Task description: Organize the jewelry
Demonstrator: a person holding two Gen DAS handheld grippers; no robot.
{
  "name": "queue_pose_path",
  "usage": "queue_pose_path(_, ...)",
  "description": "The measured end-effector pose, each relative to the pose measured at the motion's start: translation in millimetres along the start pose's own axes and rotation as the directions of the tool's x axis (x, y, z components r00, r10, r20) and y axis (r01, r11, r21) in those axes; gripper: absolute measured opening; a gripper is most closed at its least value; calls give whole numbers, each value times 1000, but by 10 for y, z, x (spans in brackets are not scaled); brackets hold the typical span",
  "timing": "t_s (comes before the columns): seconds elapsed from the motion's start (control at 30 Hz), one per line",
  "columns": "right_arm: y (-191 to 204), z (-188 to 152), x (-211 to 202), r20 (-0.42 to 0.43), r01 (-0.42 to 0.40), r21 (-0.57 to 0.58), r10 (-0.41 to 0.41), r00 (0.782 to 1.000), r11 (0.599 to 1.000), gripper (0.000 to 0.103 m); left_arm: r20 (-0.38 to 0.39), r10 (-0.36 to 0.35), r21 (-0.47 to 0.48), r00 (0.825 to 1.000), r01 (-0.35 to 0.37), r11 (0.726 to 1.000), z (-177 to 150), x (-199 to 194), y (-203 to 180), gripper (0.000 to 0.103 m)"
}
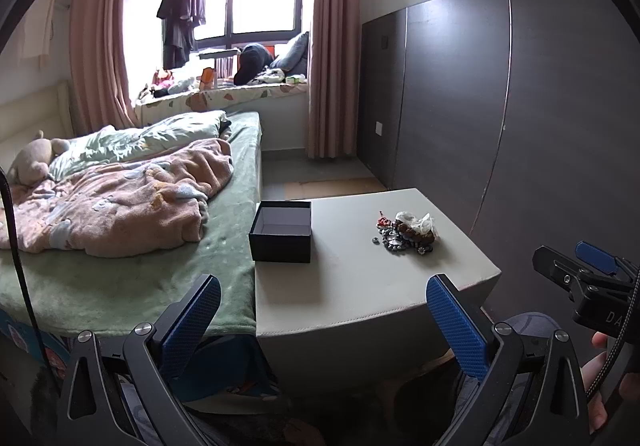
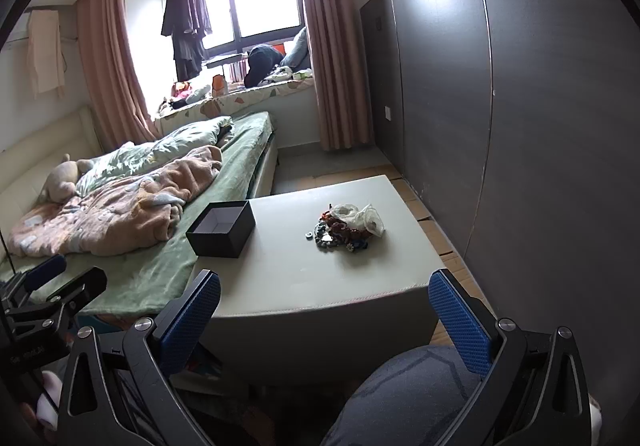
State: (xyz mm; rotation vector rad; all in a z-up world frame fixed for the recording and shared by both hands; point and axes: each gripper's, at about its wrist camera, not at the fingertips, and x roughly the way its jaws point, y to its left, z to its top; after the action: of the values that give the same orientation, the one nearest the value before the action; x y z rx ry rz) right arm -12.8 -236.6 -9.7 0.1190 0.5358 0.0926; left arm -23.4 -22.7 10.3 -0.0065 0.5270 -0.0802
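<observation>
While both tools are held back at the near edge of the table (image 1: 360, 286), nothing is gripped: the fingers of the left gripper (image 1: 324, 310) are spread wide apart, and those of the right gripper (image 2: 326, 306) are spread just as wide. The jewelry (image 1: 406, 232) is heaped on the table's right part, toward the far side, with a crumpled clear bag (image 1: 416, 220) touching its far edge and one small piece lying just left of the heap. A black box (image 1: 281, 232), open and without a lid, is set at the table's left edge, well apart from the heap. No object is seen between the grippers and either thing. A bed (image 1: 132, 278) with a pink blanket (image 1: 120, 202) and a plush toy (image 1: 34, 162) is pressed against the table's left side. Dark panels (image 1: 500, 106) run along the right wall, near the table. A window (image 1: 256, 2), pink curtains (image 1: 332, 46) and hung clothes (image 1: 182, 10) are seen at the far end. The person's knee (image 2: 408, 386) shows beneath the right gripper.
</observation>
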Motion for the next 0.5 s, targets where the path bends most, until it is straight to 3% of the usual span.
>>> queue_pose_path(0.5, -444, 151, 470, -37, -62, 87, 66, 997, 994, 101, -53, -46, 20, 998, 47, 999, 184, 608, -212, 103)
